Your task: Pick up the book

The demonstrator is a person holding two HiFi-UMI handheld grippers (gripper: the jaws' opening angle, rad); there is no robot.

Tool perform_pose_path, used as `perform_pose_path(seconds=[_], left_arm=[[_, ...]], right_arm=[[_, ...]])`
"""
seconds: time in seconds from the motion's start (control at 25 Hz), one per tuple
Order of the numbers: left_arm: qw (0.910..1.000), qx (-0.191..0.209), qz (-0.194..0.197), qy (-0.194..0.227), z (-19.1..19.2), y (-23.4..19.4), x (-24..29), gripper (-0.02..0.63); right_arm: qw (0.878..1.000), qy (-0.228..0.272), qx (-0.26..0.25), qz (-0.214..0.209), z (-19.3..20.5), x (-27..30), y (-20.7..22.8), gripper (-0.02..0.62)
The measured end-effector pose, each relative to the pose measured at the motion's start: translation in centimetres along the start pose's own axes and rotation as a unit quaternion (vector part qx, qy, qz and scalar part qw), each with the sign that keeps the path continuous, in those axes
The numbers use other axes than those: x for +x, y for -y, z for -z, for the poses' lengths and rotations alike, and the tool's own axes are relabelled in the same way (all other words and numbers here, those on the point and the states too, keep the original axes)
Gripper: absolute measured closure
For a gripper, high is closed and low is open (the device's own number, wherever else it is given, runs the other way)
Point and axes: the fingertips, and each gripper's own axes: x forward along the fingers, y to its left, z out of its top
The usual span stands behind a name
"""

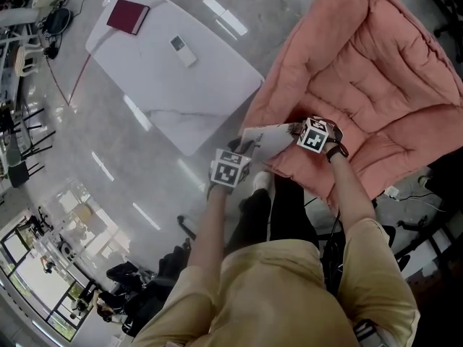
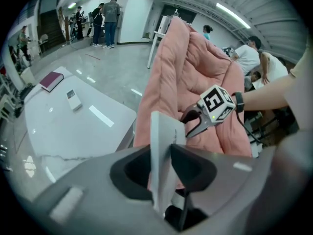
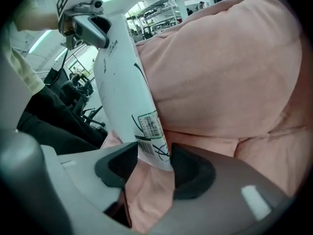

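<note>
A thin white book (image 1: 266, 137) with black line print and a barcode label (image 3: 150, 125) sits at the front edge of a pink padded chair (image 1: 376, 71). My left gripper (image 1: 244, 149) grips the book's near-left edge; in the left gripper view the book (image 2: 164, 141) stands edge-on between both pads. My right gripper (image 1: 293, 131) holds the opposite side; in the right gripper view the book's lower corner (image 3: 155, 153) is pinched between the jaws. Each gripper shows in the other's view: the right gripper (image 2: 190, 125) and the left gripper (image 3: 95, 31).
A white marble-look table (image 1: 195, 100) stands to the far left with a maroon book (image 1: 128, 16) and a white remote (image 1: 182, 50) on it. The person's legs and shoe (image 1: 262, 183) are just below the chair edge. Several people (image 2: 107, 13) stand in the background.
</note>
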Motion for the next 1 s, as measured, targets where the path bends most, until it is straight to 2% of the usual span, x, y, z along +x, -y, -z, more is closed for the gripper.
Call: perform_pose_path(seconds=[0.2,0.4,0.52,0.8,0.92,1.0], left_arm=[[0.9992,0.023,0.018,-0.027,1.7,1.4,0.7,0.497],[0.9977,0.026,0.046,-0.041,3.7,3.1,0.0,0.499],[0.9965,0.043,0.058,-0.043,4.2,3.8,-1.1,0.495],[0.9883,0.125,0.082,-0.028,3.7,5.2,-4.2,0.492],[0.9792,0.173,0.107,-0.008,3.1,7.4,-5.9,0.503],[0.9697,0.21,0.124,0.006,2.7,9.2,-7.4,0.512]], right_arm=[[0.999,-0.037,-0.029,-0.002,2.5,-0.1,-2.4,0.442],[0.998,-0.038,-0.045,-0.001,4.0,-0.9,-5.0,0.488],[0.999,-0.031,-0.044,-0.004,4.0,-2.3,-6.9,0.51],[0.998,-0.011,-0.04,0.043,3.5,-6.2,-10.0,0.532],[0.997,-0.009,-0.029,0.074,3.9,-8.7,-11.3,0.532],[0.995,-0.005,-0.022,0.099,4.3,-10.9,-12.2,0.531]])
